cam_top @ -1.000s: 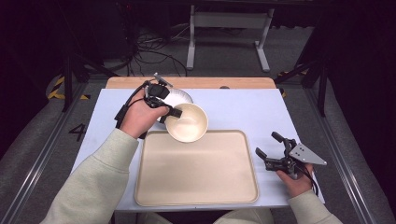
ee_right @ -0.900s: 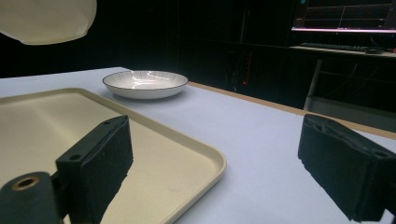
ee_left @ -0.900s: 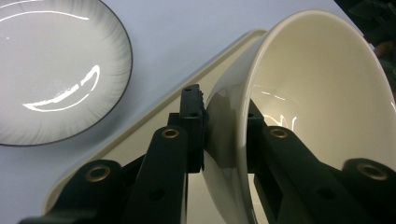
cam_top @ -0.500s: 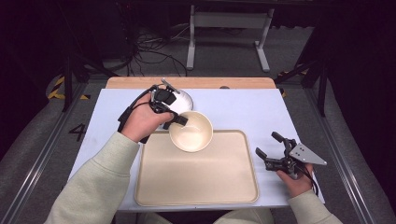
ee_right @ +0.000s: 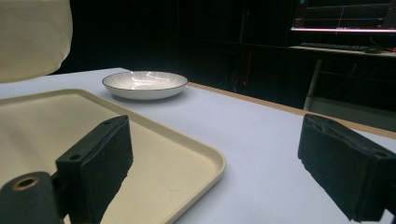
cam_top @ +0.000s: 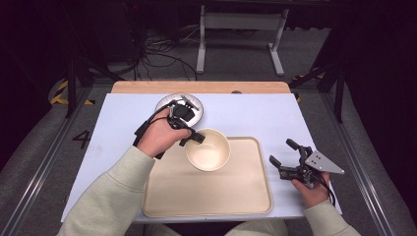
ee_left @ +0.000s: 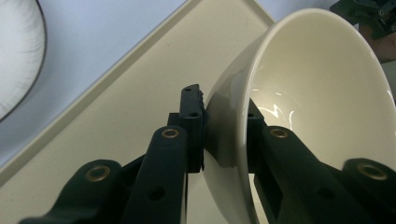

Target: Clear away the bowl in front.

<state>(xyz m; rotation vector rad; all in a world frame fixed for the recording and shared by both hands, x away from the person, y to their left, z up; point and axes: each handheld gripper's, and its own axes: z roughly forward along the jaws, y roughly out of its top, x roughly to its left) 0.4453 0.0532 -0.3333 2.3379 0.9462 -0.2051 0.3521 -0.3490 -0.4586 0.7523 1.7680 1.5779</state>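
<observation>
While left gripper [cam_top: 193, 138] clamps cream bowl [cam_top: 208, 149] by near rim, one jaw outside wall, one inside, bowl hangs tilted over far left corner of beige tray [cam_top: 216, 196]. Right gripper [cam_top: 287, 158] rests on white table [cam_top: 246, 113] just beside tray's right edge, jaws wide, nothing between. Dark-rimmed white plate [cam_top: 167, 104] sits beyond tray, behind left hand [cam_top: 160, 137].

Bowl [cam_top: 208, 150] above tray's [cam_top: 206, 196] far left corner, plate [cam_top: 164, 105] behind.
</observation>
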